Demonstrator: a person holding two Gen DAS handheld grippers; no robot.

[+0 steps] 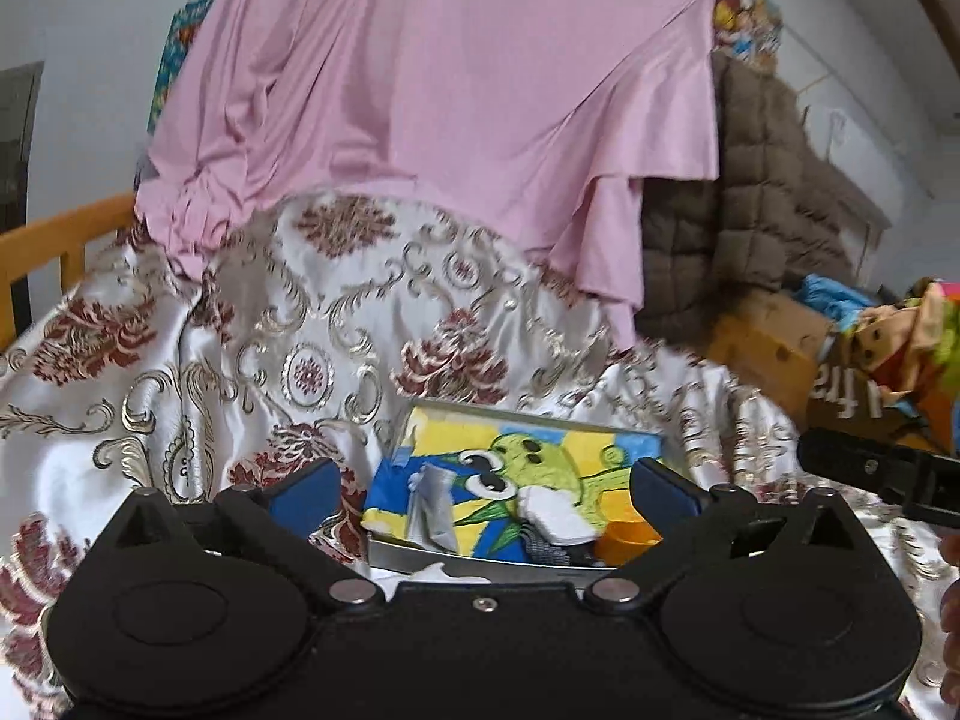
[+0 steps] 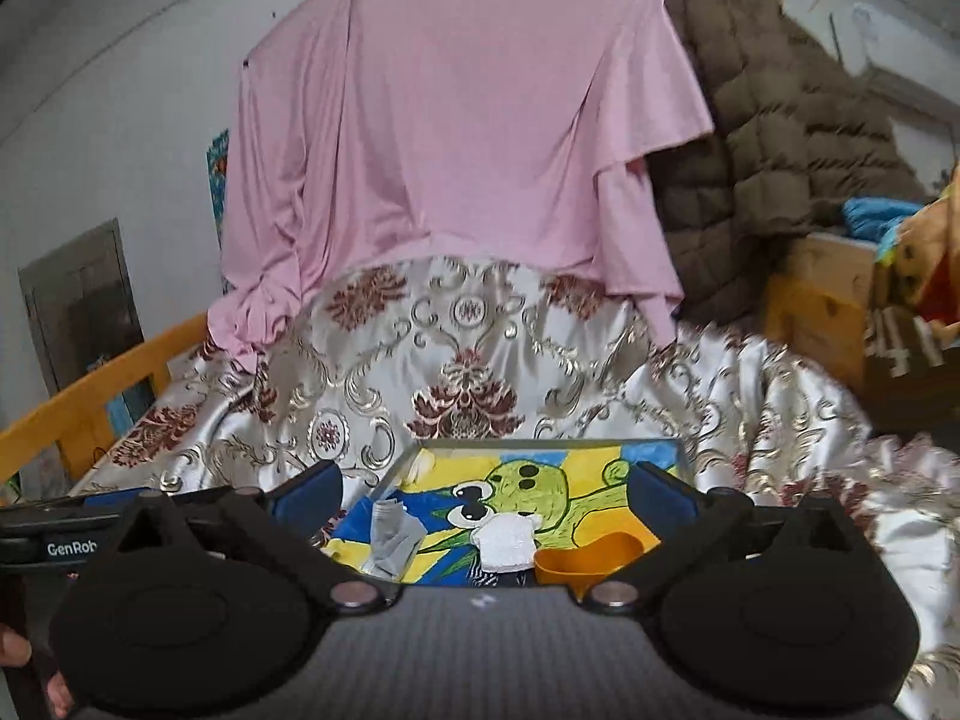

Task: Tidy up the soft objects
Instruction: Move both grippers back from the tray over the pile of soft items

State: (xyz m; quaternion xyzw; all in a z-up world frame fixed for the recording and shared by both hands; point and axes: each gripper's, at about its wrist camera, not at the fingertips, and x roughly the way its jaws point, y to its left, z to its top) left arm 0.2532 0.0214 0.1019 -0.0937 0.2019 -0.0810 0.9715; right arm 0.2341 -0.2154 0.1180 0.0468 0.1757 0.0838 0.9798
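Note:
A shallow metal tray (image 1: pixel 480 567) (image 2: pixel 408 459) with a bright cartoon lining lies on the patterned white and red cloth (image 1: pixel 252 336) (image 2: pixel 480 360). In it lie a grey sock (image 1: pixel 429 504) (image 2: pixel 393 540), a white fluffy sock (image 1: pixel 561 513) (image 2: pixel 507 543) and an orange cup (image 1: pixel 627 537) (image 2: pixel 591 558). My left gripper (image 1: pixel 483 495) stands open above the tray's near side, nothing between its blue pads. My right gripper (image 2: pixel 486 495) is open too, over the same tray. A pink garment (image 1: pixel 432 96) (image 2: pixel 456 120) hangs behind.
A brown quilted jacket (image 1: pixel 762 192) (image 2: pixel 774 138) hangs right of the pink garment. Cardboard boxes (image 1: pixel 774 342) (image 2: pixel 822 300) with colourful toys stand at the right. A wooden rail (image 1: pixel 54 240) (image 2: pixel 102 396) runs along the left. The other gripper's black body (image 1: pixel 882 468) (image 2: pixel 48 534) shows at each frame's edge.

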